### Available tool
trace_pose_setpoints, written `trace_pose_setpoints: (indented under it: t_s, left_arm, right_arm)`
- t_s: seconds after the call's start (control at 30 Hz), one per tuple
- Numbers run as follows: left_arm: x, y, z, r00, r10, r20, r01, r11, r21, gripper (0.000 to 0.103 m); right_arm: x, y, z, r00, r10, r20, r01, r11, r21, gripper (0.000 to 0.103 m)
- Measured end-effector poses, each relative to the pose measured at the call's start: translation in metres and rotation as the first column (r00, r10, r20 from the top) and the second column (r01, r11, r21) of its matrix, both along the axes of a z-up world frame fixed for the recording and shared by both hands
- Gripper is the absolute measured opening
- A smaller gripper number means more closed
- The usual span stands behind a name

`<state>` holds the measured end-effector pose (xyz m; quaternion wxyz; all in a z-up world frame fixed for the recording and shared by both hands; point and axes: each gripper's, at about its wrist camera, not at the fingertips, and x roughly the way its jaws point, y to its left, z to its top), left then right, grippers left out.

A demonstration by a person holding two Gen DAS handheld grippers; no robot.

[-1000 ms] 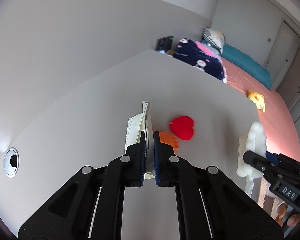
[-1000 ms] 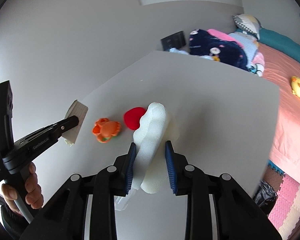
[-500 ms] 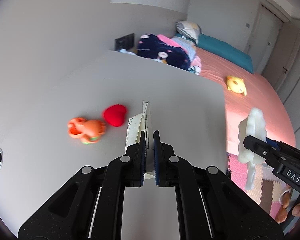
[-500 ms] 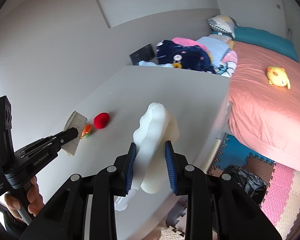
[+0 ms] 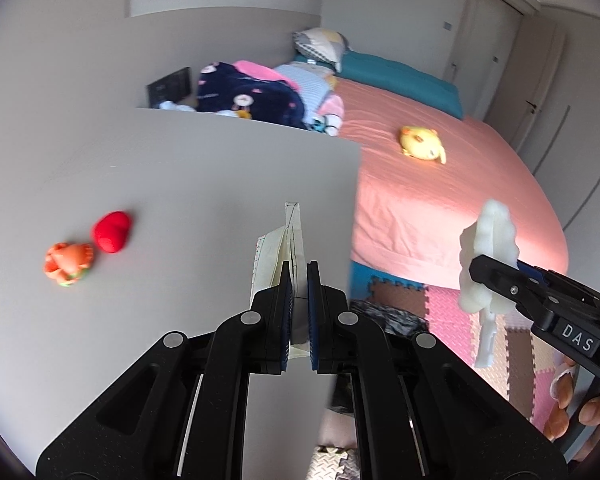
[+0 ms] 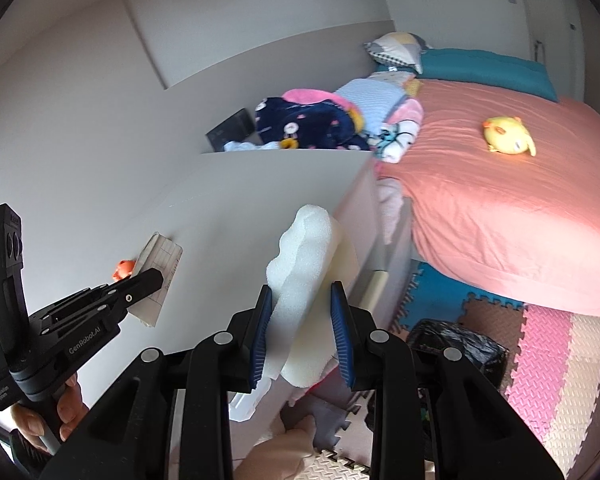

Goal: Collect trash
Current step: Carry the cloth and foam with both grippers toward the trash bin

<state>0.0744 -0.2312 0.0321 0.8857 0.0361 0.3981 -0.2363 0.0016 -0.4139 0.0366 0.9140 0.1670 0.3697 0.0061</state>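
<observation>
My left gripper (image 5: 298, 276) is shut on a flattened paper carton (image 5: 284, 244) and holds it above the right edge of the grey table (image 5: 180, 168). The carton also shows in the right wrist view (image 6: 158, 276). My right gripper (image 6: 302, 320) is shut on a white foam piece (image 6: 308, 276), held past the table's edge over the floor. The foam also shows in the left wrist view (image 5: 488, 252). A black trash bag (image 6: 456, 344) sits on the floor mat below, partly hidden behind the gripper.
A red heart toy (image 5: 112, 232) and an orange toy (image 5: 68, 264) lie on the table. A bed with a pink sheet (image 6: 520, 208), a yellow plush (image 6: 508, 134) and piled clothes (image 6: 320, 120) stands to the right. Coloured foam mats (image 6: 548, 360) cover the floor.
Both grippers have swung right with their loads, from over the table's middle to its right edge. The floor and the black bag have come into view.
</observation>
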Motion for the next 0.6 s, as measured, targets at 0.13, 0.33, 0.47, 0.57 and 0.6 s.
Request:
trace_pose_setpoints:
  t_s: [0.13,0.33,0.47,0.57,0.6]
  left_arm:
    - [-0.010,-0.027,-0.003,0.998,-0.059,-0.006,0.059,0.998,0.009,0.006]
    - [-0.018,-0.068,-0.010,0.990,-0.138,-0.021,0.139,0.990,0.019,0.006]
    - [-0.022,-0.089,-0.015,0.983,-0.179,-0.034,0.180,0.983,0.021,0.006]
    - [-0.027,-0.104,-0.018,0.976,-0.214,-0.042,0.215,0.976,0.027,0.006]
    - [-0.028,-0.109,-0.019,0.973,-0.226,-0.044,0.228,0.973,0.031,0.006]
  right_arm:
    - [-0.010,-0.024,-0.001,0.999,-0.045,-0.004,0.045,0.999,0.003,0.030]
    - [-0.028,-0.062,-0.004,0.993,-0.117,-0.013,0.117,0.993,0.006,0.031]
    - [-0.037,-0.084,-0.006,0.988,-0.156,-0.015,0.156,0.988,0.012,0.031]
    - [-0.043,-0.098,-0.008,0.983,-0.185,-0.018,0.185,0.983,0.017,0.031]
    - [-0.045,-0.103,-0.009,0.981,-0.194,-0.019,0.195,0.981,0.018,0.031]
